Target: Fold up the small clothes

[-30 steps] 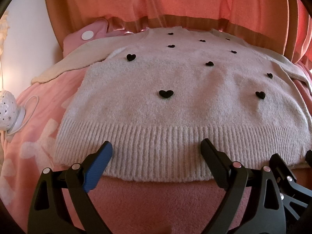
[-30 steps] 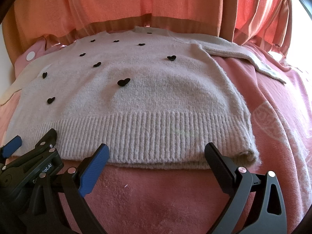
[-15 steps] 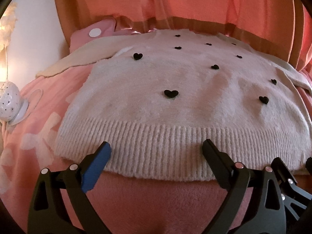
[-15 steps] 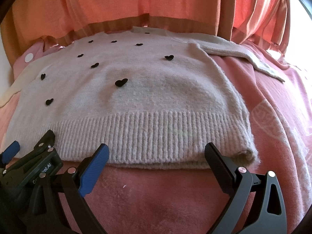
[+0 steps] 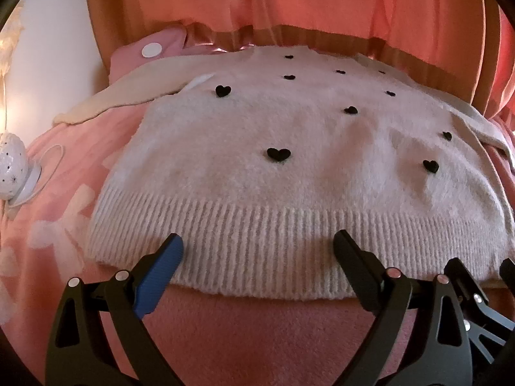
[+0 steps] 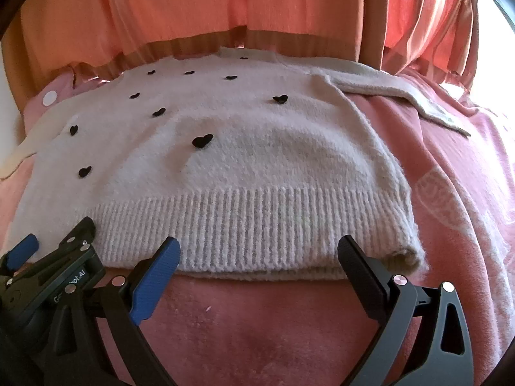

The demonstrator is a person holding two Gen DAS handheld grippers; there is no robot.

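Observation:
A small cream knit sweater with black hearts lies flat, front up, on a pink blanket; its ribbed hem faces me and both sleeves spread outward. My left gripper is open, its fingertips over the hem's left half. In the right wrist view the same sweater fills the middle. My right gripper is also open, its tips at the hem's right half near the curled corner. Neither holds anything. The left gripper's body shows at that view's lower left.
Orange curtains hang behind the bed. A pink pillow with a white dot lies at the back left. A white perforated lamp with a cord sits at the far left. Bright light enters at the right.
Both grippers have moved slightly forward toward the hem; the sweater looks larger and the fingertips now overlap its ribbed edge. Both stay open.

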